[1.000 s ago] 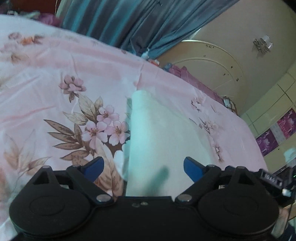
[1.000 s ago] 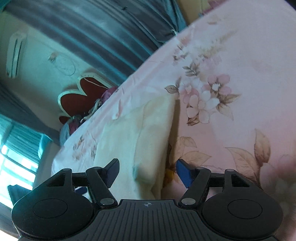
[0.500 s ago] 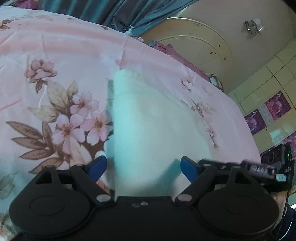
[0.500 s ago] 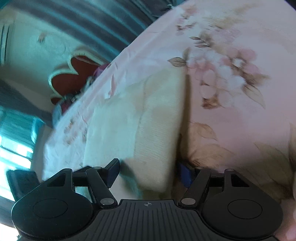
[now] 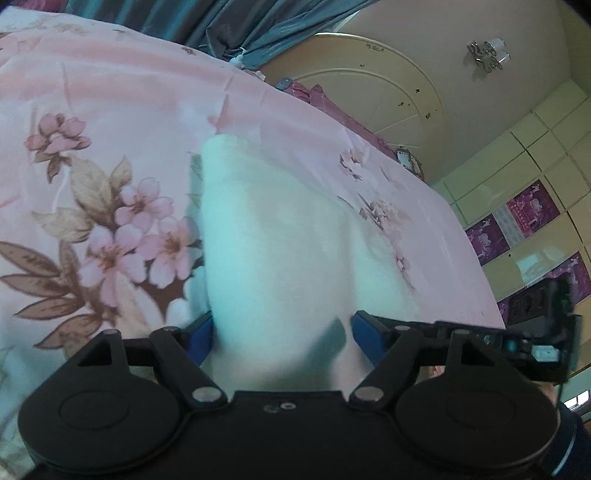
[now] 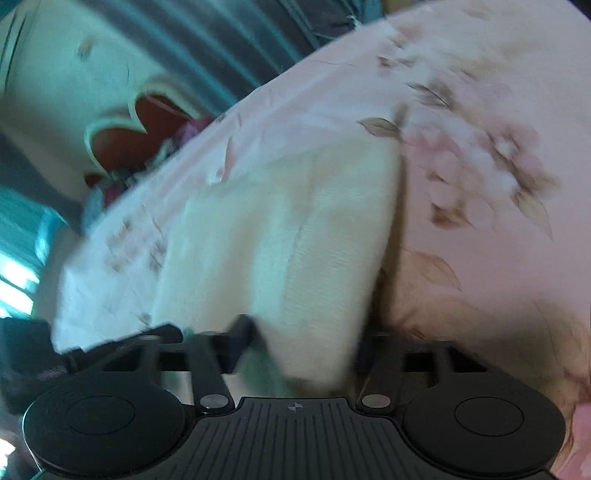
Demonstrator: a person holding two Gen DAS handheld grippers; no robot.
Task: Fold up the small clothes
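A small cream-white garment (image 5: pixel 273 240) lies folded lengthwise on a pink floral bedsheet (image 5: pixel 110 122). My left gripper (image 5: pixel 282 332) is open, and the garment's near end lies between its blue fingertips (image 5: pixel 201 334). In the right wrist view the same garment (image 6: pixel 288 236) runs away from me. My right gripper (image 6: pixel 299 343) is open around the garment's near edge, with the cloth bulging between the fingers. That view is blurred. The right gripper also shows at the right edge of the left wrist view (image 5: pixel 532 343).
Teal curtains (image 5: pixel 221 22) hang beyond the bed's far edge. A cream round-topped wardrobe (image 5: pixel 373 88) and tiled wall (image 5: pixel 535 206) stand at the right. A red heart-shaped headboard (image 6: pixel 125 136) and pillows show past the bed in the right wrist view.
Both grippers have moved forward and down onto the garment's near end, which now sits between each pair of open fingers. The garment itself has stayed flat on the sheet.
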